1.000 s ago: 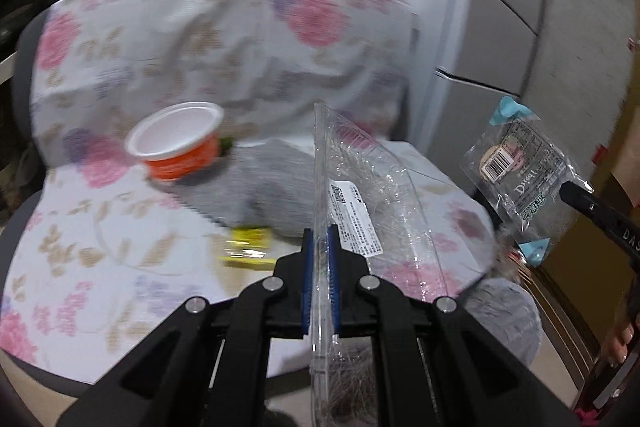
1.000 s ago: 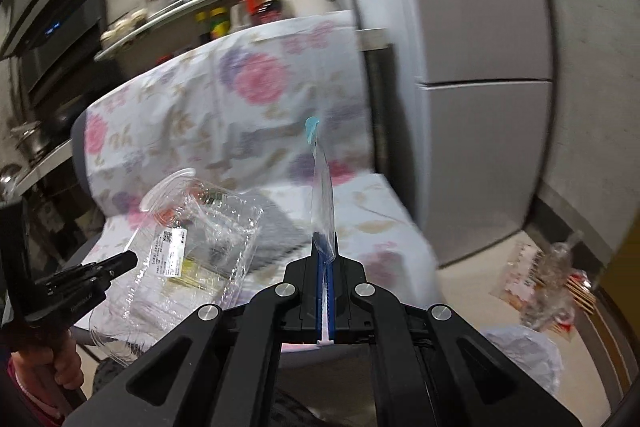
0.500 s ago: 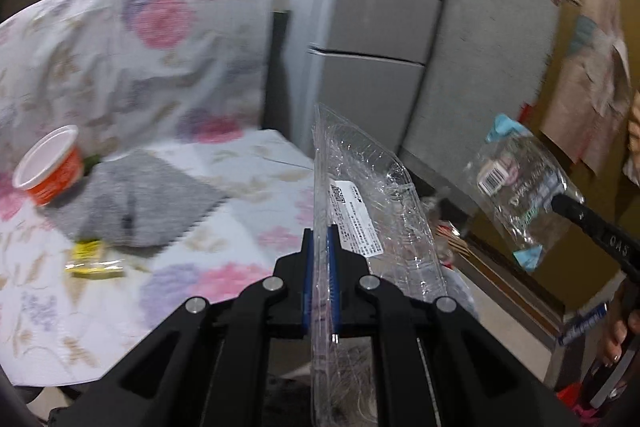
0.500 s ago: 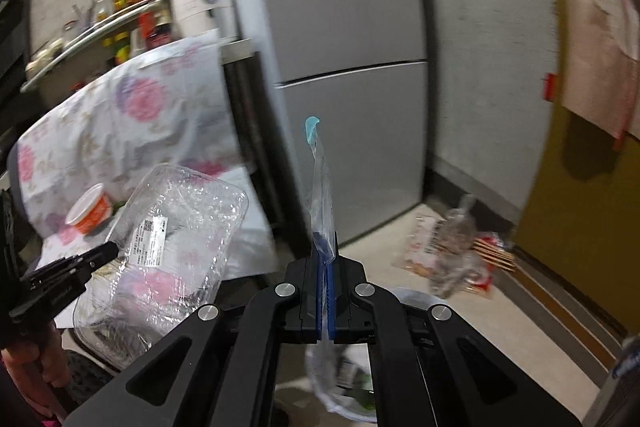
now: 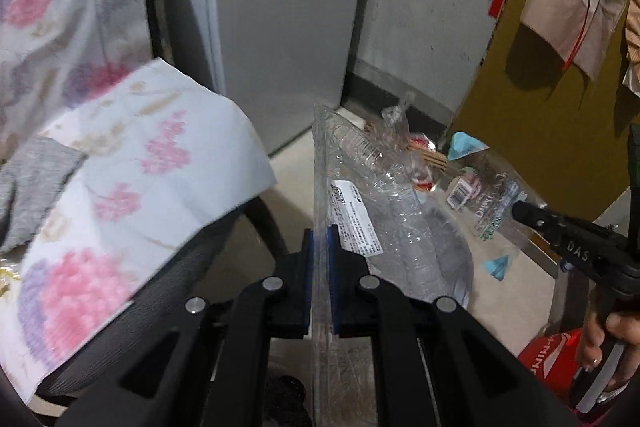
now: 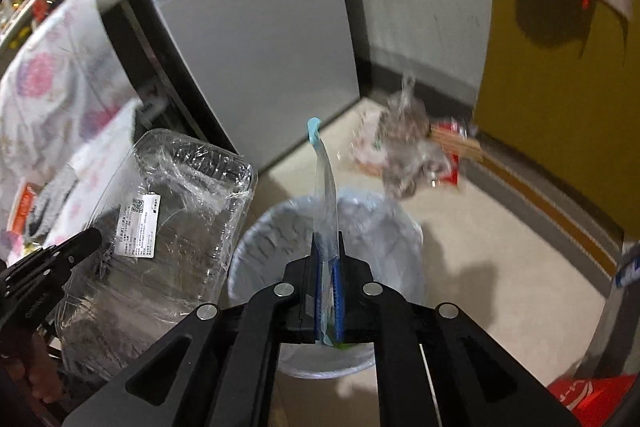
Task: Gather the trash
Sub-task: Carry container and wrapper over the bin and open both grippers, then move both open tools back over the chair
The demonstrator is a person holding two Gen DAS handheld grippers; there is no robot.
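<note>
My left gripper (image 5: 320, 247) is shut on the rim of a clear plastic food tray (image 5: 376, 203) with a white label; the tray also shows in the right wrist view (image 6: 160, 223), held left of the bin. My right gripper (image 6: 327, 267) is shut on a clear wrapper with teal corners (image 6: 324, 183), held directly above a bin lined with a white bag (image 6: 376, 223). The wrapper also shows in the left wrist view (image 5: 480, 195), pinched by the right gripper's fingers (image 5: 532, 215). The bin shows faintly through the tray in the left wrist view.
A chair draped in floral cloth (image 5: 132, 163) stands at the left with a grey rag (image 5: 28, 179) on it. A grey fridge (image 5: 280, 27) stands behind. A crumpled bag of trash (image 6: 408, 151) lies on the floor by the yellow door (image 6: 560, 87).
Both grippers have swung right, away from the chair and toward the floor. The bin now lies under the right gripper's wrapper. Both holds are unchanged.
</note>
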